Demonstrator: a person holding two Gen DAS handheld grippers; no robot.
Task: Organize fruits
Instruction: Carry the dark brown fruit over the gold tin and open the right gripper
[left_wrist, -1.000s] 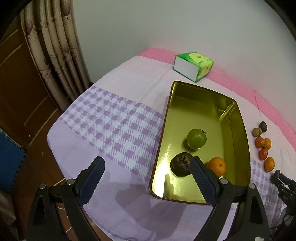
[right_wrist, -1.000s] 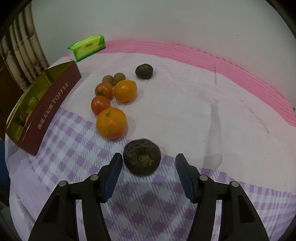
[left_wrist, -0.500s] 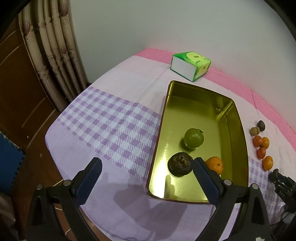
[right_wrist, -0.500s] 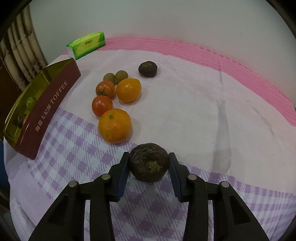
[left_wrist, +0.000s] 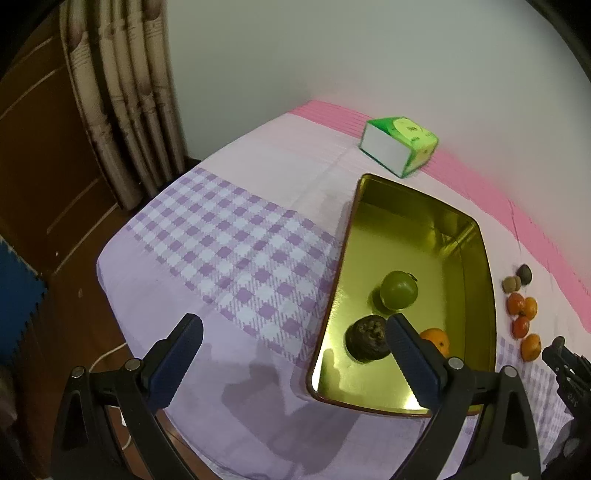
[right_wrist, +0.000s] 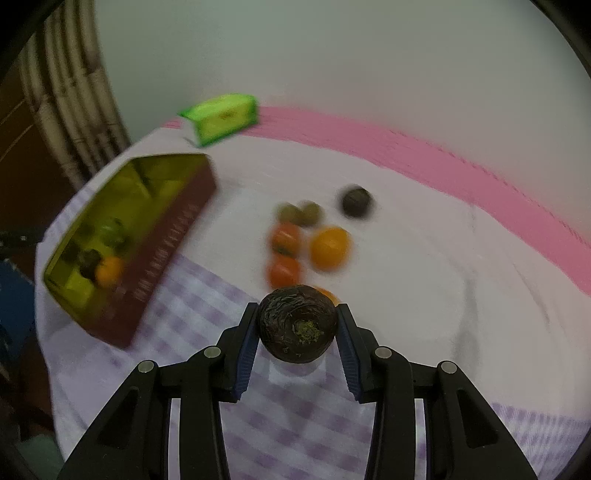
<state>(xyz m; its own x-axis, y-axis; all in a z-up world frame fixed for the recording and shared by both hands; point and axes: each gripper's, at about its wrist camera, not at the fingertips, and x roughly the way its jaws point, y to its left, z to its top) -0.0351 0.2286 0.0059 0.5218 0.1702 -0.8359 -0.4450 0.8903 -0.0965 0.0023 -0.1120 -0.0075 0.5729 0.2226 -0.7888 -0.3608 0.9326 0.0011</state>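
Fruits are being gathered into the gold tin (right_wrist: 122, 236): the right gripper (right_wrist: 297, 334) clamps a dark wrinkled fruit (right_wrist: 297, 325) between its pads, lifted, with the tin ahead to its left. The left gripper (left_wrist: 295, 356) hangs wide, empty, the tin under its right finger.

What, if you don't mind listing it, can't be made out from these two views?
- Right wrist view: lettering on the red tin is motion-blurred, unreadable.
- Right wrist view: an orange behind the held dark fruit shows only a sliver.
- Left wrist view: the orange in the tin is partly covered by the left hand-held gripper.
- Left wrist view: the right hand-held gripper is cut off by the edge; its grip is hidden there.
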